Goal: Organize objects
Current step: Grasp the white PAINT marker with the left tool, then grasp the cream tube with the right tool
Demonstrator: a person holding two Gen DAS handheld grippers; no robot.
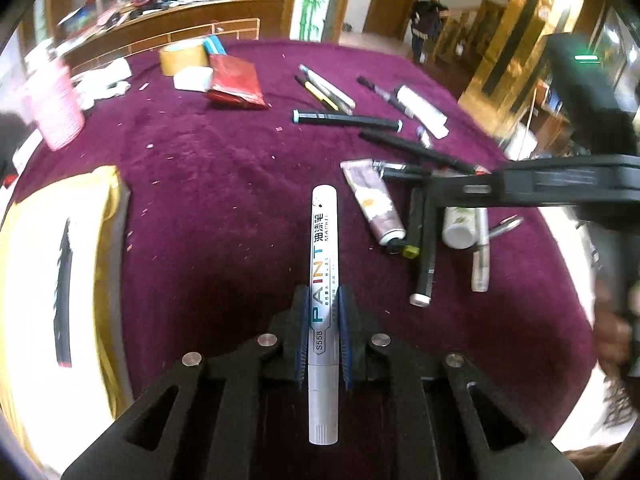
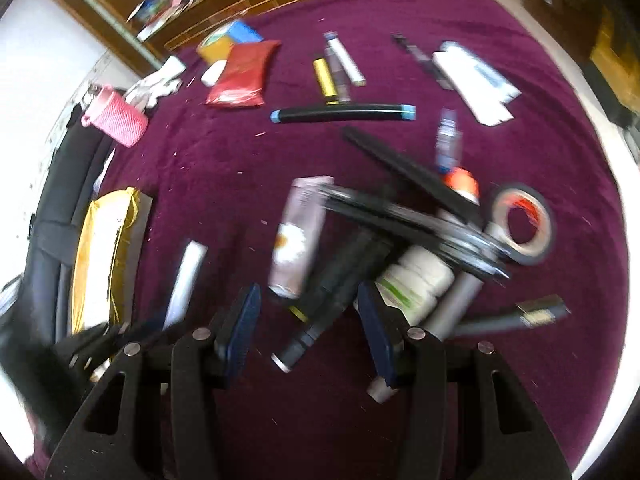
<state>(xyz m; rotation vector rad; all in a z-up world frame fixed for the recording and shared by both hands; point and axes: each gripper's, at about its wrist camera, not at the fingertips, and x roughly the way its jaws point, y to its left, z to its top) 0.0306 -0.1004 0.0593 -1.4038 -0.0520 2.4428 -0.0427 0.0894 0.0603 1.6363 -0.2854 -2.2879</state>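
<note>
Silver paint marker (image 1: 323, 280) sits clamped in the left gripper (image 1: 324, 304) above maroon cloth (image 1: 224, 184); right gripper (image 2: 308, 320) gapes, holding nothing.

In the right wrist view, the heap of pens (image 2: 400, 232) at centre right is smeared by motion. In the left wrist view, the yellow-edged box (image 1: 60, 280) is cut off at the left edge.

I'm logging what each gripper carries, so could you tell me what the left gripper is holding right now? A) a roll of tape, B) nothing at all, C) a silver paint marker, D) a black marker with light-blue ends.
C: in the left wrist view the left gripper has its blue pads pressed on either side of the silver paint marker, printed PAINT and S558.
</note>
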